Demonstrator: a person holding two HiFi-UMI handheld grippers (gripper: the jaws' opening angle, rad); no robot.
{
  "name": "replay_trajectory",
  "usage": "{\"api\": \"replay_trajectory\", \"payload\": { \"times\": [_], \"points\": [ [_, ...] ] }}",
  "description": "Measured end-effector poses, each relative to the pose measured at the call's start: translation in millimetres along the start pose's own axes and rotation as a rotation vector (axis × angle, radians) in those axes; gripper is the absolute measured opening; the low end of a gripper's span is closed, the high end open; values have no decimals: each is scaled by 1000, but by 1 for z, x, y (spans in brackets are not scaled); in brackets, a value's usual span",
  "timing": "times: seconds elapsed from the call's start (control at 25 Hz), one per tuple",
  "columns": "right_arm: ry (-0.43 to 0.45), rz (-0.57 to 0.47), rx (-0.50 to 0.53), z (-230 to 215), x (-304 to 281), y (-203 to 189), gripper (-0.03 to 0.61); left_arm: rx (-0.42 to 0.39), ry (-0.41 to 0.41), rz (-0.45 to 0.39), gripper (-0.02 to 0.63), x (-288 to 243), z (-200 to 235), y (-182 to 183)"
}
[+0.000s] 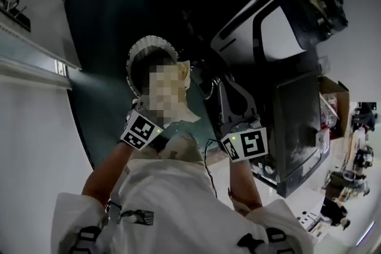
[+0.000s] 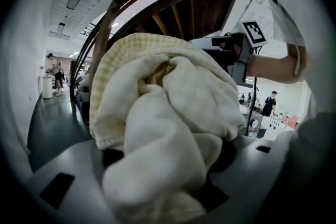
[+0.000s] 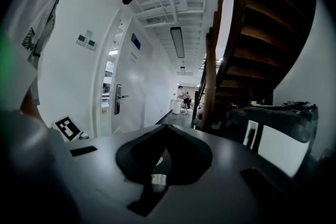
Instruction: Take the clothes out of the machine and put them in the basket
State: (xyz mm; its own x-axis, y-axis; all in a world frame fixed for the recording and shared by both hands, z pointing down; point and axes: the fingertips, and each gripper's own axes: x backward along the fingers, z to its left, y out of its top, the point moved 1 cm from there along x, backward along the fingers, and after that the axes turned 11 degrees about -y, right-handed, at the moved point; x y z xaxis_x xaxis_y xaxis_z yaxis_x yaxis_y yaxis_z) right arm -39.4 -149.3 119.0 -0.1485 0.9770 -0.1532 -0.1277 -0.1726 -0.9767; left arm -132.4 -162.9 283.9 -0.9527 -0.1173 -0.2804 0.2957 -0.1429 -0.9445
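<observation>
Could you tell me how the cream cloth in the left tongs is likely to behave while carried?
Probably floppy: the cream cloth bunches in soft folds and spills over the left tongs. Likely light, since one pinch carries the whole bundle. Its textured weave looks grippy, so slipping seems unlikely.

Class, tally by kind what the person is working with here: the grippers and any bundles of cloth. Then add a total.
Grippers: 2 (left gripper, right gripper)
Cloth bundle: 1, cream and pale yellow, clamped in the left gripper; how many pieces it holds cannot be told
Total: 3
</observation>
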Motion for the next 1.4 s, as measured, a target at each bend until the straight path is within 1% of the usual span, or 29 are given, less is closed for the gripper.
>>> {"api": "replay_trajectory", "payload": {
  "times": [0.16, 0.24, 0.32, 0.44, 0.56, 0.68, 0.8, 0.88, 1.04, 1.2, 1.32, 1.4],
  "points": [
    [101, -15, 28, 28, -41, 15, 14, 93, 115, -45, 259, 28, 34, -4],
    [139, -12, 25, 33, -56, 15, 14, 158, 157, -69, 261, 33, 46, -8],
    [186, -12, 19, 38, -71, 10, 14, 205, 201, -71, 261, 37, 58, -14],
    [267, -7, 6, 47, -95, -2, 14, 224, 273, -60, 261, 41, 76, -17],
    [327, 12, 4, 46, -116, -12, 14, 254, 333, -66, 262, 41, 91, -14],
    [371, 38, -6, 40, -134, -26, 14, 275, 366, -48, 262, 31, 102, -18],
    [412, 75, -6, 38, -149, -49, 14, 304, 394, -44, 265, 18, 119, -31],
    [437, 101, -6, 39, -160, -68, 14, 327, 414, -39, 267, 9, 134, -46],
    [476, 160, -6, 41, -179, -112, 14, 379, 433, 0, 270, -13, 160, -88],
    [520, 216, 4, 50, -195, -160, 14, 432, 434, 27, 273, -33, 185, -136],
    [540, 234, 13, 61, -208, -194, 14, 449, 434, 54, 273, -51, 207, -176],
    [542, 246, 0, 67, -218, -217, 14, 457, 432, 77, 275, -64, 224, -207]
  ]
}}
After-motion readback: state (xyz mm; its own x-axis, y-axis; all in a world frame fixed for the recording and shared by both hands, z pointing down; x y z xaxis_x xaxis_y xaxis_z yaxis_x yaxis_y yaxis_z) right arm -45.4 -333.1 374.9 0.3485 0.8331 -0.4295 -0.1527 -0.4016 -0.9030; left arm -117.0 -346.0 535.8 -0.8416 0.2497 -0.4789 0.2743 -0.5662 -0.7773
